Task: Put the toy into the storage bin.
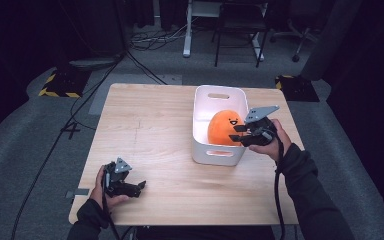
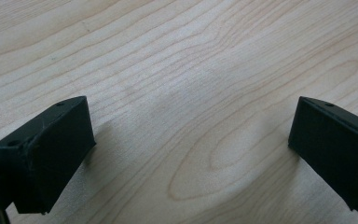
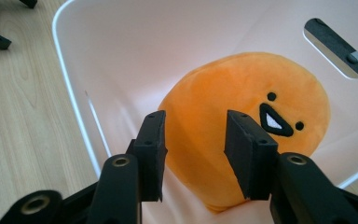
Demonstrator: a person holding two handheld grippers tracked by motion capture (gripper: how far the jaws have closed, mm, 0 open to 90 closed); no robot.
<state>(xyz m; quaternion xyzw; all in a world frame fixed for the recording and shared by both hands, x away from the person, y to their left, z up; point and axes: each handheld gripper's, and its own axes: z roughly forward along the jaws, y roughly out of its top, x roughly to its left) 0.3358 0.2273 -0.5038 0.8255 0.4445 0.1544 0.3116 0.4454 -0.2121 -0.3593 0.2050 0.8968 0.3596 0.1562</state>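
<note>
An orange round plush toy [image 1: 224, 127] with a black smiling face lies inside a white plastic bin [image 1: 203, 151] on the wooden table [image 1: 150, 130]. My right gripper [image 1: 239, 132] hovers over the bin's right rim, open, its jaws pointing at the plush toy [image 3: 242, 107] and apart from it; nothing sits between them. The gripper's midpoint in its own view [image 3: 193, 149] is just above the toy's lower edge. My left gripper [image 1: 141, 186] rests low near the table's front left edge, open, with bare wood between its wide-spread jaws [image 2: 191, 144].
The white bin [image 3: 74, 93] has cut-out handles in its walls. Beyond the table lie grey floor, cables, a desk's legs and a chair base. Yellow-black striped floor plates [image 1: 60, 85] flank the table's far corners.
</note>
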